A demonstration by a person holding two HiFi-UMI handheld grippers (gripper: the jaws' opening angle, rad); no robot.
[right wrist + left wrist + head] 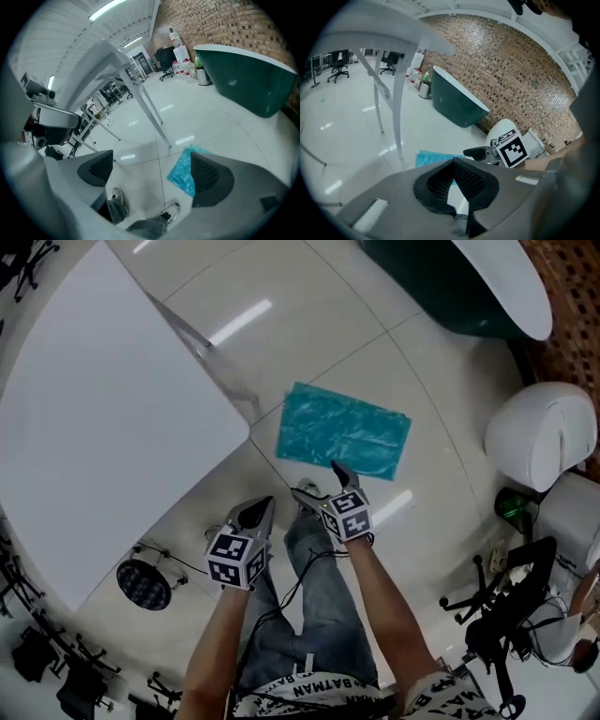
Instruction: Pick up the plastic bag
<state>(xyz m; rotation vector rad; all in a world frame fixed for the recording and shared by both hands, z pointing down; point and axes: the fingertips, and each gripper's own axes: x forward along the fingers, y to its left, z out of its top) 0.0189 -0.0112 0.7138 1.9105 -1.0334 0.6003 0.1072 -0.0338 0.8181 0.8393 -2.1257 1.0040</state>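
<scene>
Count: one plastic bag (343, 430), teal, crinkled and lying flat on the pale tiled floor (441, 418); one white table (103, 409); one dark green tub (441, 287); two grippers; two bare forearms; two shoes in the right gripper view (117, 197) (169, 211). In the head view the bag sits near frame centre. The table corner is at its 9 o'clock and the tub is well apart at its 1 o'clock. The left gripper (263, 504) is at the bag's 7 o'clock, apart from it. The right gripper (330, 488) is at the bag's 6 o'clock, its upper jaw tip just beside the bag's near edge. Whether it touches cannot be told. Pose: the left forearm (211, 643) and right forearm (384, 615) both reach forward from the 6 o'clock edge of the frame, side by side. Both grippers are angled down toward the floor, marker cubes facing up. Left gripper jaws: the left gripper view shows the two dark pads meeting at their tips, nothing caught between them, with a strip of the bag showing beyond at 11 o'clock. Right gripper jaws: spread wide in the right gripper view and holding nothing. Floor and both shoes are visible in the gap, and the bag's corner shows against the inner side of the 3 o'clock jaw.
</scene>
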